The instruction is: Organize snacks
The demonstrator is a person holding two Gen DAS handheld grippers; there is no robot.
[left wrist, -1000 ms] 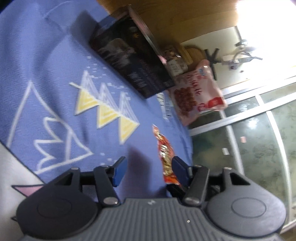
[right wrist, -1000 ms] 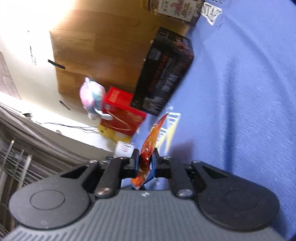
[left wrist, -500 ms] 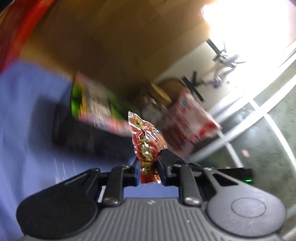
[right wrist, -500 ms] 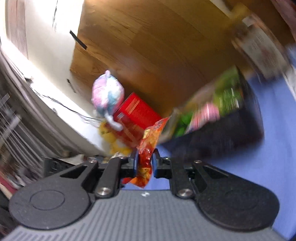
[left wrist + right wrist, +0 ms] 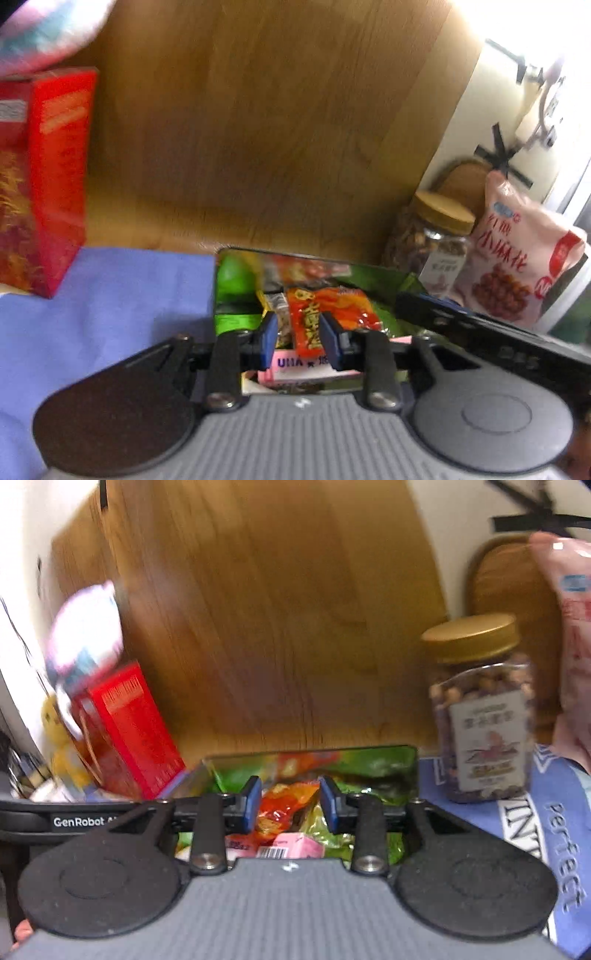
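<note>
An open box [image 5: 221, 295] lined in shiny green stands on the blue cloth and holds several snack packets. In the left wrist view my left gripper [image 5: 297, 338] hangs over the box with its jaws apart; an orange-red snack packet [image 5: 325, 314] lies between and below the pads in the box. In the right wrist view my right gripper [image 5: 290, 805] is open over the same box [image 5: 410, 755], above another orange-red packet [image 5: 284, 803] and a pink carton [image 5: 295, 849]. The right gripper's body [image 5: 480, 328] crosses the left wrist view.
A red box [image 5: 44, 177] stands left on the blue cloth [image 5: 110, 295]. A glass jar with gold lid [image 5: 480, 716] and a pink snack bag [image 5: 524, 254] stand right of the open box. A wooden panel [image 5: 258, 129] rises behind. A plush toy [image 5: 85, 635] sits at far left.
Both grippers carried their orange-red packets from the cloth to above the open box, then opened. The packets now lie in the box.
</note>
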